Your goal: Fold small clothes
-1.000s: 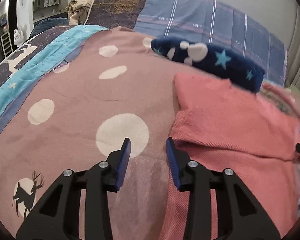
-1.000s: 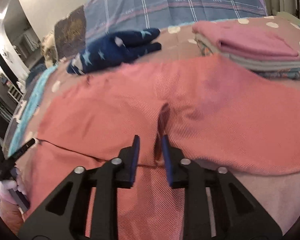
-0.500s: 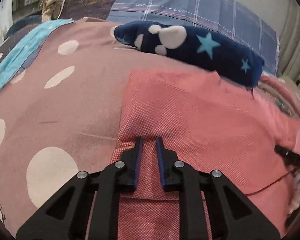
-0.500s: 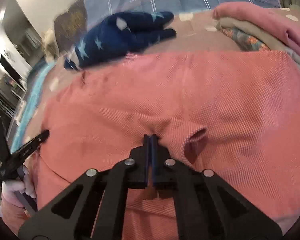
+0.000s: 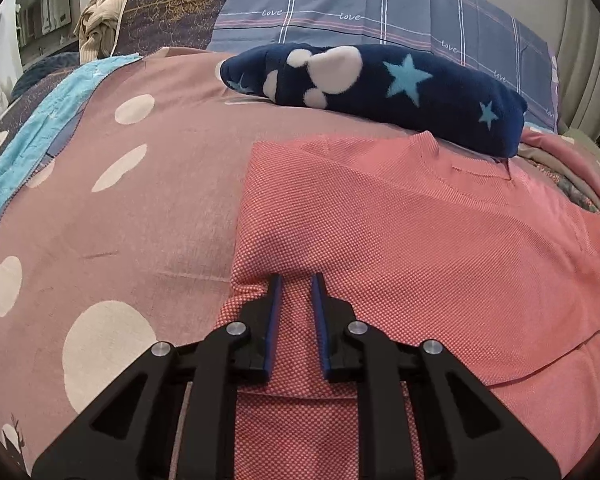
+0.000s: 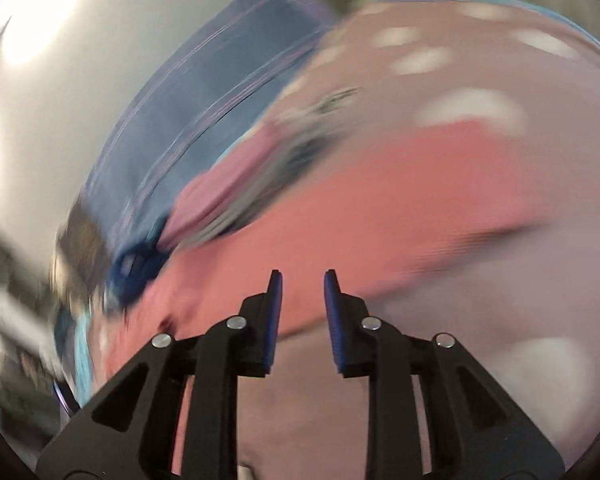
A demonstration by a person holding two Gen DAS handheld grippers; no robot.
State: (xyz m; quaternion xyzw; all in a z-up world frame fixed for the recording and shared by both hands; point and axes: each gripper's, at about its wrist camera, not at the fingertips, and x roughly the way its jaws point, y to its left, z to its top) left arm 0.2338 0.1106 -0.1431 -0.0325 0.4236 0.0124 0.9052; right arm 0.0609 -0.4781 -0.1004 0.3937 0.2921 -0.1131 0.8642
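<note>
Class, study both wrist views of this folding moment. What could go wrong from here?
1. The left gripper has a ridge of the pink shirt between its fingers; lifting may drag the folded layer askew.
2. The right gripper is open and its view is motion-blurred; a fast sweep might catch the shirt.
3. The navy sock lies near the shirt's far edge and might get disturbed.

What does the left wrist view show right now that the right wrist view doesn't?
Only the left wrist view: sharp detail, with the left gripper open over a raised fold of the salmon-pink knit garment, and the beige bundle of fabric at the bed's head.

Only the right wrist view: heavy motion blur, and the right gripper open and empty.

Both: the pink garment, the navy star-patterned fleece item, the pink spotted bedspread.
</note>
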